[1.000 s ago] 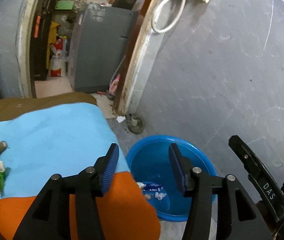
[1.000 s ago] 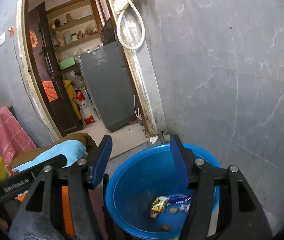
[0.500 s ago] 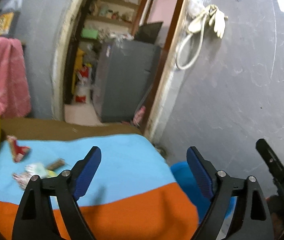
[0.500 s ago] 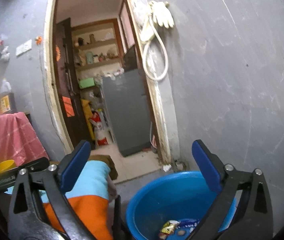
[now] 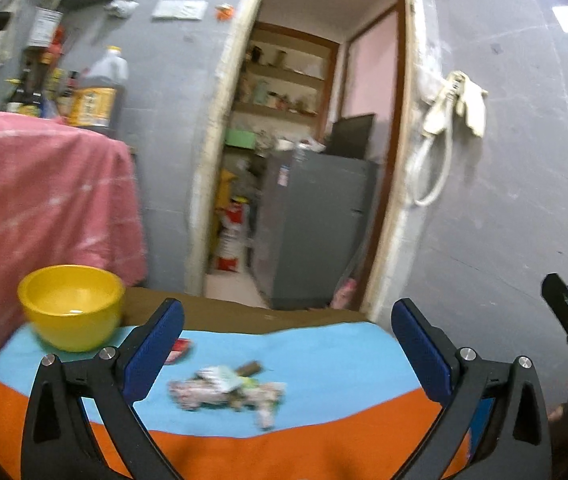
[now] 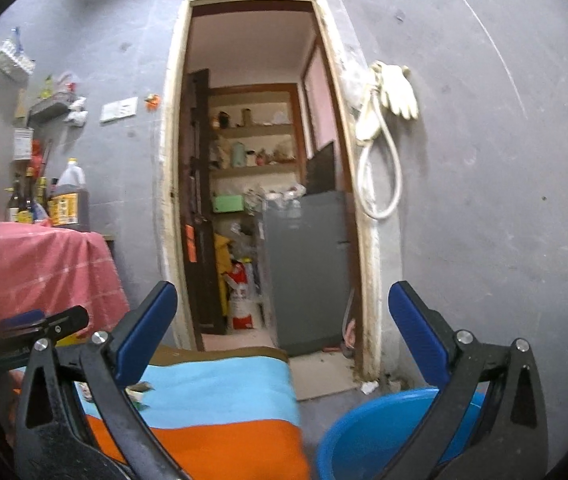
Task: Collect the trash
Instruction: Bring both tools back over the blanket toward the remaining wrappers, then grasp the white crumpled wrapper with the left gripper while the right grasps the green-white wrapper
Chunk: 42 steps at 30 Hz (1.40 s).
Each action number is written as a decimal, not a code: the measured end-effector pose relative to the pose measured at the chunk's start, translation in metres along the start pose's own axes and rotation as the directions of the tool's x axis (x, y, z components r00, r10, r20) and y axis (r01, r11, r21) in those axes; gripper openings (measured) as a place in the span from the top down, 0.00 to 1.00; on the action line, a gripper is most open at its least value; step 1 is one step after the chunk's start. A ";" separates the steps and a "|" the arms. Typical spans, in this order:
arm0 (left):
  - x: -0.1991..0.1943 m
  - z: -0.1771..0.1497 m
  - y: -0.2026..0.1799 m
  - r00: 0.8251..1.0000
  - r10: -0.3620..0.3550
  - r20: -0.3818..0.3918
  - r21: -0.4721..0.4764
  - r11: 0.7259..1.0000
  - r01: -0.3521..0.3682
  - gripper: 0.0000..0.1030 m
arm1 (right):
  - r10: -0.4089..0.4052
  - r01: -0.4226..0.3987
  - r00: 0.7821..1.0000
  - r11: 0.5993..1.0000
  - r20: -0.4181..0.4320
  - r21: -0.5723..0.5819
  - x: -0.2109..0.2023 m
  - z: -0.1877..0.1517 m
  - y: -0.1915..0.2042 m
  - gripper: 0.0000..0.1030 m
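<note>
Both grippers have swung up and away from the blue plastic basin (image 6: 367,436), which a second ago filled their views with wrappers lying in it; now only its round rim shows at the lower right of the right wrist view.

Left gripper (image 5: 287,344) points slightly downward over the cloth-covered table (image 5: 323,452), its jaws opening to their widest with nothing between the blue ribbed pads. Right gripper (image 6: 282,328) points level toward the doorway (image 6: 260,160), jaws spread wide and empty.

On the light-blue band of the orange-and-blue cloth lies the trash pile (image 5: 228,394): crumpled, blurred wrappers, their long axis running left to right across the left wrist view, with a short brown stick-like piece (image 5: 248,368) just behind. A glossy yellow bowl (image 5: 71,311) stands upright at the cloth's far left.
</note>
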<state>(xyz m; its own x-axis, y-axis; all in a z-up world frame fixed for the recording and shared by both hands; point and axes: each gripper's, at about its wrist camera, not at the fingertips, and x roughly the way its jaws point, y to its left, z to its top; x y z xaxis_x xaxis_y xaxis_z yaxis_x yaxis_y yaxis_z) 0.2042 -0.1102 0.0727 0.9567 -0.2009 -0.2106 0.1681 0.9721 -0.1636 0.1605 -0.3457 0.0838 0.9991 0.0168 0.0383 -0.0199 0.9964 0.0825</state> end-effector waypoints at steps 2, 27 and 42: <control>-0.006 0.001 0.011 0.999 0.045 0.018 -0.009 0.999 -0.045 0.01 | 0.012 -0.011 1.000 1.000 0.014 -0.011 0.000 0.000 0.010 0.00; -0.029 -0.024 0.100 0.970 0.235 0.058 0.078 0.968 -0.239 0.01 | 0.195 -0.212 0.973 0.965 -0.120 -0.155 0.032 -0.033 0.108 0.00; 0.010 -0.032 0.121 0.962 0.131 -0.238 0.008 0.991 -0.133 0.01 | 0.244 -0.322 0.869 0.940 -0.431 -0.117 0.076 -0.074 0.122 0.00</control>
<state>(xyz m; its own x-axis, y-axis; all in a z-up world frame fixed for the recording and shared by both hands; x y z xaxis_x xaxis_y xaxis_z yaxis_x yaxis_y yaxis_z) 0.2263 0.0013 0.0196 0.8864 -0.0947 -0.4531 0.0413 0.9911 -0.1263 0.2371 -0.2162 0.0227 0.8790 0.2934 -0.3758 -0.3358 0.9405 -0.0512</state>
